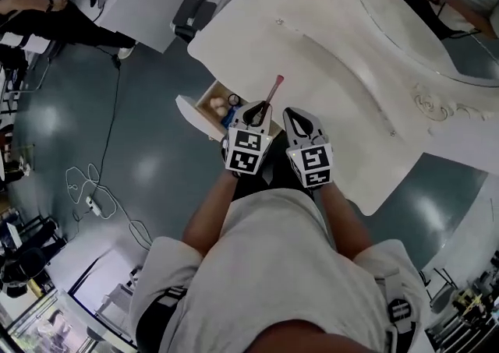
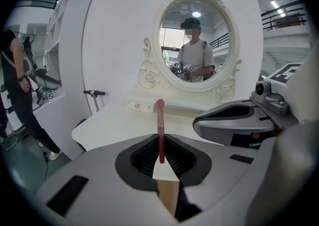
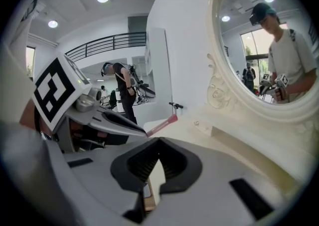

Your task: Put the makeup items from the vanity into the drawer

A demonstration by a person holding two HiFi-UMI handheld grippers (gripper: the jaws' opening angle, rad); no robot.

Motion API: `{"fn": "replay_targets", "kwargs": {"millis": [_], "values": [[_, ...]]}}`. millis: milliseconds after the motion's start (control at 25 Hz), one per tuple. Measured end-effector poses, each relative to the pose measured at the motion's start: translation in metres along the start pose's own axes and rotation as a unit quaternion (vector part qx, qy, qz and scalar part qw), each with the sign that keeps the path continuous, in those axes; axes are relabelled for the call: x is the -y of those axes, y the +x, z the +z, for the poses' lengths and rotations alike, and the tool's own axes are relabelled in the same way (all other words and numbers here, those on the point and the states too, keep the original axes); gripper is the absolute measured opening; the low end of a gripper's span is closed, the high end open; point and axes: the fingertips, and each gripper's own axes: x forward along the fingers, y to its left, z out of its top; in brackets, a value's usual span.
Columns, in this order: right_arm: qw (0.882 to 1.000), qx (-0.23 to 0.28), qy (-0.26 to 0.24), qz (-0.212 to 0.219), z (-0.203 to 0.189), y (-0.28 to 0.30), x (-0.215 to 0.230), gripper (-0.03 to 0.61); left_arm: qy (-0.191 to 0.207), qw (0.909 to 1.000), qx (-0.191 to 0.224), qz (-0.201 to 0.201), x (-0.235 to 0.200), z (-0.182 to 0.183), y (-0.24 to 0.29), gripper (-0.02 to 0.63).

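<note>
My left gripper is shut on a slim red makeup brush, which sticks out forward past its jaws. In the left gripper view the brush stands upright between the black pads of the left gripper. Just left of it, below the white vanity top, the drawer stands open with several small items inside. My right gripper hovers beside the left one over the vanity's front edge, shut with nothing in it; the right gripper view shows the right gripper closed and bare, with the brush tip to its left.
An oval mirror in an ornate frame stands at the back of the vanity, and a small white knobbed piece lies before it. A scooter and cables are on the floor to the left. People stand at the far left.
</note>
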Motion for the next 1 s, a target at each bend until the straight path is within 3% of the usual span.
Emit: {"fn": "replay_targets", "kwargs": {"millis": [400, 840, 1000], "values": [[0.997, -0.027, -0.025, 0.074, -0.015, 0.037, -0.064, 0.015, -0.063, 0.9962, -0.015, 0.058, -0.047, -0.059, -0.040, 0.038], [0.992, -0.079, -0.011, 0.102, -0.068, 0.063, -0.096, 0.015, -0.103, 0.9896, -0.078, 0.063, -0.051, -0.142, -0.031, 0.038], [0.991, -0.084, -0.011, 0.107, -0.071, 0.069, -0.097, 0.014, -0.127, 0.9834, -0.111, 0.066, -0.054, -0.168, -0.028, 0.038]]}}
